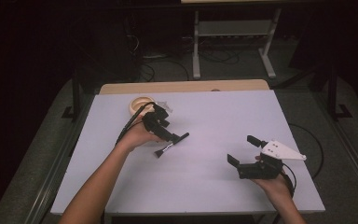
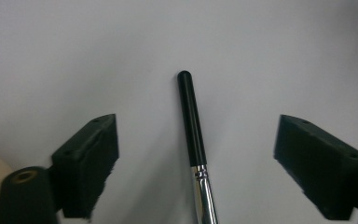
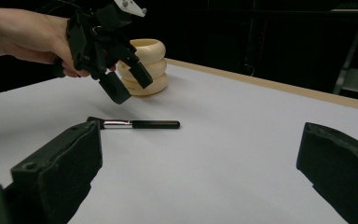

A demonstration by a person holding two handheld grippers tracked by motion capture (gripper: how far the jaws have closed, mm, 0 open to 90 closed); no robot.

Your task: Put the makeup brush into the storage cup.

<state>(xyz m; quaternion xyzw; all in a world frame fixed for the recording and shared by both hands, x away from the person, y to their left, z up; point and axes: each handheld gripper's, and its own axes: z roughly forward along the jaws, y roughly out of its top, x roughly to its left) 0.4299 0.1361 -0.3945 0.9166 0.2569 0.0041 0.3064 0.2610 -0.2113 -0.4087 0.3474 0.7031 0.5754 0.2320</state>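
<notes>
The tabletop [image 1: 205, 121] was white and matte, with a light wooden strip along its far edge. A black-handled brush [image 1: 171, 144] (silver ferrule) lay flat on it left of centre. A cream ribbed holder [image 1: 141, 104] stood near the far-left edge.

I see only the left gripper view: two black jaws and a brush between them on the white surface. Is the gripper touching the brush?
Observer: No. In the right gripper view the left gripper hangs above the brush, open, clear of it.
Operator: What is behind that gripper?
Observer: A cream ribbed holder stands on the table, beyond the brush.
Operator: Where is the other gripper?
Observer: In the high view the right gripper is near the table's right front, jaws open, nothing between them.
</notes>
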